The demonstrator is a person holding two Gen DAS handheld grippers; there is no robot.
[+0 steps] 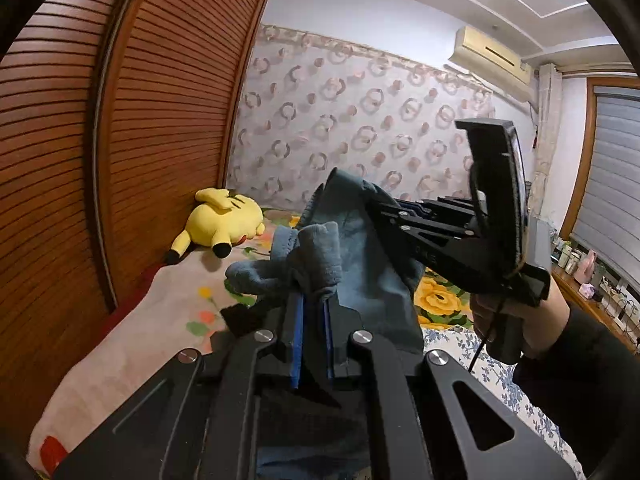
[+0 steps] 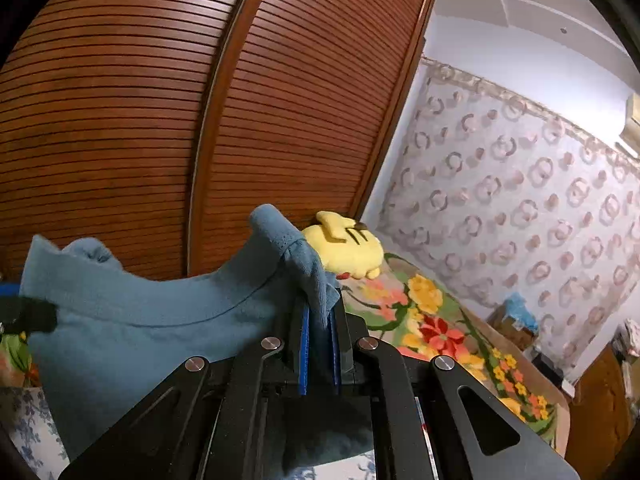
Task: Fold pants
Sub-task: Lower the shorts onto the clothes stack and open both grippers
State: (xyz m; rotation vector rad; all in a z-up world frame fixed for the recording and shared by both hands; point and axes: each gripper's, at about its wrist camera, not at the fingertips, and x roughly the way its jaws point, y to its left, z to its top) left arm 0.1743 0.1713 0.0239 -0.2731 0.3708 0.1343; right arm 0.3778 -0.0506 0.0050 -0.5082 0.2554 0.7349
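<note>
The blue-grey pants [image 1: 372, 264] hang lifted above the bed between my two grippers. In the left wrist view my left gripper [image 1: 314, 300] is shut on a bunched edge of the fabric, which sticks up past its blue pads. To the right, a hand [image 1: 504, 312] holds my right gripper [image 1: 374, 204], whose tips pinch another part of the same edge. In the right wrist view my right gripper [image 2: 320, 312] is shut on the pants [image 2: 160, 320]. The cloth stretches left from it to my left gripper [image 2: 28, 316], a dark blur at the frame's edge.
A yellow plush toy [image 1: 224, 224] lies on the floral bedcover [image 1: 436, 300] against the brown slatted wardrobe doors [image 1: 160, 100]. A patterned wall [image 1: 360, 120] stands behind the bed. A wooden desk [image 1: 588, 292] with small items runs under the window at right.
</note>
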